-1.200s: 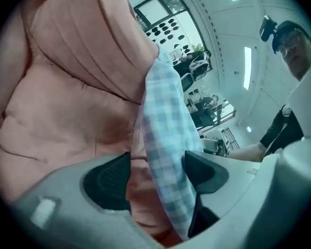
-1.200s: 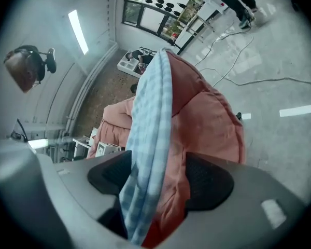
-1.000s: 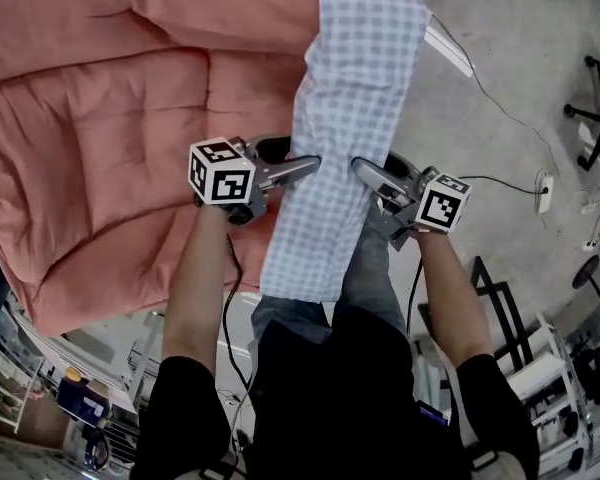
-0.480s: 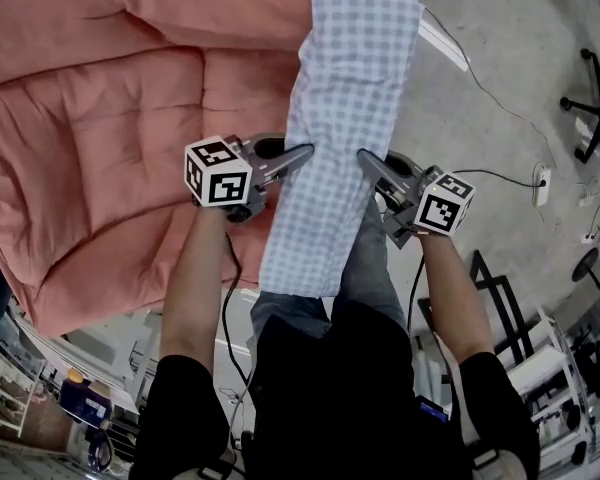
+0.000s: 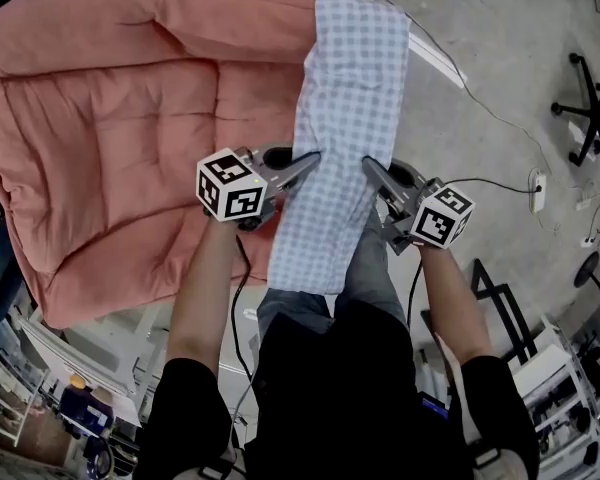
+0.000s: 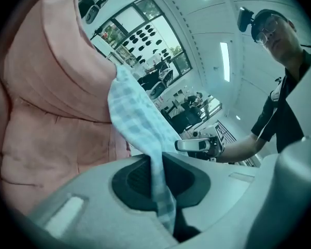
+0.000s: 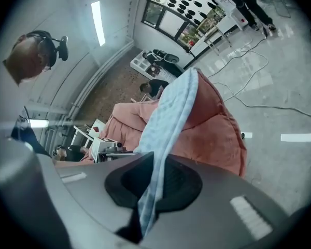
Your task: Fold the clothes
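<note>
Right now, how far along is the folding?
Done: the checked cloth looks already folded into a long narrow strip along the pink quilt. In hand: left tool and right tool each clamp a side edge midway. To do: the crosswise folds.

Black short-sleeved shirt (image 5: 330,388), grey jeans (image 5: 365,268); left claw (image 5: 315,158) and right claw (image 5: 368,164) bear marker cubes (image 5: 230,185).

Pink quilt (image 5: 120,138) spread wide on the left, bare grey floor (image 5: 510,38) on the right. A cable (image 5: 502,180) runs to a white power strip (image 5: 538,193). Black chair base (image 5: 586,108) at the right edge, shelving (image 5: 565,378) bottom right.
</note>
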### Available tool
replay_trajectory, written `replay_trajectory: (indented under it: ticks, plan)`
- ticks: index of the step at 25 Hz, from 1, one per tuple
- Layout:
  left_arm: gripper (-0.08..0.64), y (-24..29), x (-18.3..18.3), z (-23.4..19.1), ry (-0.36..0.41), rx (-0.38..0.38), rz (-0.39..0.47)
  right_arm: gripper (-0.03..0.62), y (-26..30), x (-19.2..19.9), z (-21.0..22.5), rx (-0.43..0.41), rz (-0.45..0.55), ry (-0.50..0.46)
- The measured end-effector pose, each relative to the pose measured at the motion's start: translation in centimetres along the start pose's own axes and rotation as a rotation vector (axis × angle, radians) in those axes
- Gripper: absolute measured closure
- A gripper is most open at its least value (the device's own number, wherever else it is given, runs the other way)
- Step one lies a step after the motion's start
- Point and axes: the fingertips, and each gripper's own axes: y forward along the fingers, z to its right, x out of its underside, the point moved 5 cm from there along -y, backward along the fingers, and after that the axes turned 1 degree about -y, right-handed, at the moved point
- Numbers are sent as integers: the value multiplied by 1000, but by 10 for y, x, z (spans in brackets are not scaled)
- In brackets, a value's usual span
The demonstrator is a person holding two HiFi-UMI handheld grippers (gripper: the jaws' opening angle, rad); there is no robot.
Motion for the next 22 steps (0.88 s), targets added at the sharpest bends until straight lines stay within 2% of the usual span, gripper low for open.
replay_trajectory:
  ticks: [4, 6, 12, 18, 22]
  plan:
    - [529, -23, -15, 28, 23, -2, 35, 577, -18, -12, -30, -4, 23, -35]
    - [529, -41, -20, 44, 34, -6, 56, 577, -25, -15, -51, 3, 28, -82]
    - [528, -82, -47, 87, 142, -8, 123, 577, -38, -34, -109, 2, 73, -214]
    - [529, -103, -63, 133, 219, -6, 145, 577, -64, -45, -153, -15, 144, -231]
    - [528, -120, -73, 166, 258, 7, 175, 577, -83, -52, -186, -31, 179, -288]
